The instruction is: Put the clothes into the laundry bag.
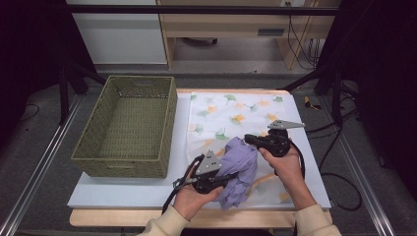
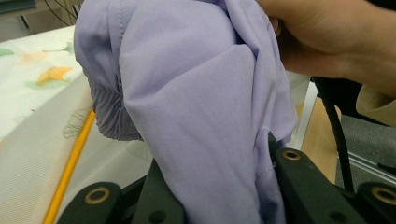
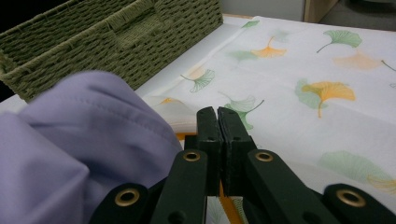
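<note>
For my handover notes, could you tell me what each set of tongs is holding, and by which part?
The left tongs clamp the lilac garment by a bunched fold at its lower edge. The right tongs are shut, with no cloth visible between them.

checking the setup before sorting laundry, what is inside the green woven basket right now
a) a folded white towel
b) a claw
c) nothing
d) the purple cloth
c, the basket shows only its bare woven floor in the high view, while the purple cloth is off to its right over the leaf-print sheet, gripped by the left claw.
</note>
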The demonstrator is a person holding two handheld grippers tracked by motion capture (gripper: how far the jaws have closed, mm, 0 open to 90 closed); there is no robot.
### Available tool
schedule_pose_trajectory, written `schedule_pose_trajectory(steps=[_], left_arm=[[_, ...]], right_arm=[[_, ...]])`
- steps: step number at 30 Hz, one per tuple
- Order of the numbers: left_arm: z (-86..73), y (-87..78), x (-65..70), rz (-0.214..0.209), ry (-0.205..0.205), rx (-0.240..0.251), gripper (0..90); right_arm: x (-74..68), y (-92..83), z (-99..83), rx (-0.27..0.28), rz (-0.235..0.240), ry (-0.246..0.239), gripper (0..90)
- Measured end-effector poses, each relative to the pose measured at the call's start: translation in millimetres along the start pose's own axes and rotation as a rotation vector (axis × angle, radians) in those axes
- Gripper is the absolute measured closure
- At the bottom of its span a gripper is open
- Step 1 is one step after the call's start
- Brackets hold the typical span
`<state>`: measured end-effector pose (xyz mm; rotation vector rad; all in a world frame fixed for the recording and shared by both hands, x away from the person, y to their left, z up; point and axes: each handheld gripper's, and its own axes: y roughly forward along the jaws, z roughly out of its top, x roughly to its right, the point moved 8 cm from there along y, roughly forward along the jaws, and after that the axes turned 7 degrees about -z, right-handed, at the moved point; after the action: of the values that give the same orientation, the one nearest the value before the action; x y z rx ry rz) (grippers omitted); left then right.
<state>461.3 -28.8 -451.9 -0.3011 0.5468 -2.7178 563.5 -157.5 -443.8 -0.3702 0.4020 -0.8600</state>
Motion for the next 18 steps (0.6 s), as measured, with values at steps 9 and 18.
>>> schedule_pose_trajectory(steps=[9,18], left_arm=[[-10.3,12.5,0.4,-0.015,-0.007,-0.054,73.4],[-12.5,29.2,-10.4,-0.023,-0.050,-0.091,73.2]], right_arm=[[-1.5,-5.7,6.9,0.025,0.003,-0.002,88.9],[-2.1,-9.4,10.5,0.036,0.002,-0.002,88.9]])
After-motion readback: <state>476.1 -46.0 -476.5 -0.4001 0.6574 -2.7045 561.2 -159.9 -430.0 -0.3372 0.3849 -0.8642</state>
